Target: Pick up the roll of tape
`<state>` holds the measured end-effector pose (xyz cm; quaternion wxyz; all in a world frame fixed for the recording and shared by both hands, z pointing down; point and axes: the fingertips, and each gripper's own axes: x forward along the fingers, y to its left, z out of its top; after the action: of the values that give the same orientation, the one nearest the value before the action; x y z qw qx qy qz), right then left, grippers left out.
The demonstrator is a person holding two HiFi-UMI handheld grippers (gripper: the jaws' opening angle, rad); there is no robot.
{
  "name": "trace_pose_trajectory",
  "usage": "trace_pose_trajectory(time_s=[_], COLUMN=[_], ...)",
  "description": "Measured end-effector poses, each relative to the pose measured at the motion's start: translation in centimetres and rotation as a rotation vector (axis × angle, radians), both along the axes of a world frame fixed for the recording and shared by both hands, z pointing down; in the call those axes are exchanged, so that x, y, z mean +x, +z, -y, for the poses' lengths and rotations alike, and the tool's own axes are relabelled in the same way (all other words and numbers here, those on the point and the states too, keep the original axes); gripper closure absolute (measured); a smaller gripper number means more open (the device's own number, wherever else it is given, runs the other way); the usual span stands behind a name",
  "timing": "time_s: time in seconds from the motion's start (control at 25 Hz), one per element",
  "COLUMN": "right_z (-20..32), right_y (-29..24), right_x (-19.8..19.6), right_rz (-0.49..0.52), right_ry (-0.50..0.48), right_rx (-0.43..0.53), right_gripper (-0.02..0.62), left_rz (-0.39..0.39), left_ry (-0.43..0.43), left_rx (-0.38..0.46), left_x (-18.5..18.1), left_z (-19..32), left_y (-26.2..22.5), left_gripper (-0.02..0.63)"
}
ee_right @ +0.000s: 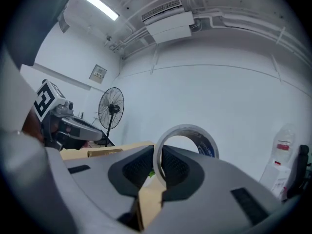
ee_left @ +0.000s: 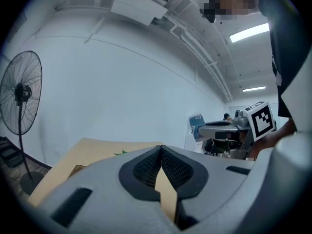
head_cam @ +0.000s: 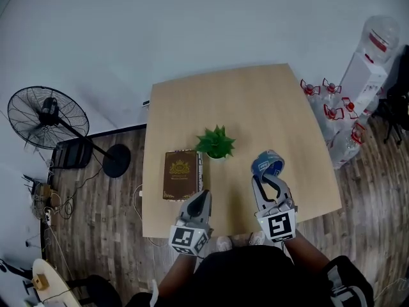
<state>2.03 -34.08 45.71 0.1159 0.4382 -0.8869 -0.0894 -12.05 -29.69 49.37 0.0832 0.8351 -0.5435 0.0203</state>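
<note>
The roll of tape [head_cam: 268,163] has a blue core and clear wrap. It hangs in the air above the right part of the wooden table [head_cam: 255,101], pinched by its rim in my right gripper [head_cam: 269,179]. In the right gripper view the tape ring [ee_right: 187,139] stands upright between the shut jaws. My left gripper [head_cam: 202,200] hovers over the table's near edge beside the book, jaws shut with nothing between them. From the left gripper view the right gripper [ee_left: 226,130] and the tape [ee_left: 196,125] show at the right.
A brown book [head_cam: 180,174] with a gold emblem lies on the table's near left. A small green potted plant [head_cam: 216,143] stands at the middle. A floor fan [head_cam: 48,117] stands at the left, and water bottles [head_cam: 329,110] at the right by a dispenser.
</note>
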Motion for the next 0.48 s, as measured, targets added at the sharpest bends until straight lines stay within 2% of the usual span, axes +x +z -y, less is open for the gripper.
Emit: trace_pose_trajectory(time_s=[0.48], right_z=[0.6], right_y=[-1.2], right_x=[0.5], right_rz=[0.027], right_ry=[0.037], right_rx=[0.019], right_gripper=[0.554], left_rz=[-0.003], left_ry=[-0.001], left_rx=[0.018], left_x=[-0.2], left_z=[0.3], left_y=[-0.6], left_gripper=[0.606])
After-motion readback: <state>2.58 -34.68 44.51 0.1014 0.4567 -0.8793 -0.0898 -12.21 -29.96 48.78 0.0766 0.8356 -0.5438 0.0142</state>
